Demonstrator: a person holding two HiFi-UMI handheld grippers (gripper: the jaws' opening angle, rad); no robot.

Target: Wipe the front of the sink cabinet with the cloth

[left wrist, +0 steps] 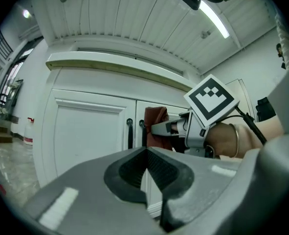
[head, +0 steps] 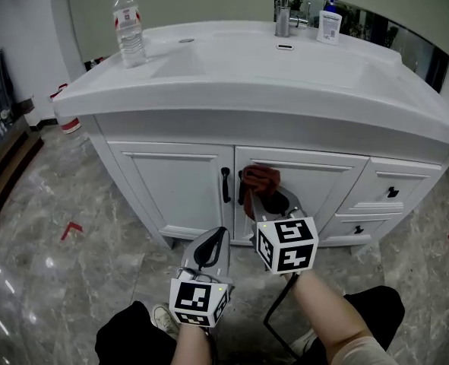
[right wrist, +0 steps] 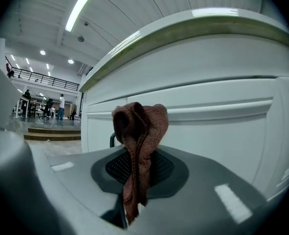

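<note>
Right hand-held gripper (head: 270,198): clamping cloth (head: 260,178), seemingly pressed to sink cabinet (head: 175,188) door's upper-left corner. Left hand-held gripper (head: 215,242): closed, empty. Wiping apparently early; most of front left to wipe.

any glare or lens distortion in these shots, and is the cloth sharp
Head view: evenly lit, soft glare spots on the glossy floor, countertop bowed by the wide lens. Left gripper view: strong fisheye, dark corners, bright ceiling light strip. Right gripper view: same fisheye; the cloth is sharp.
</note>
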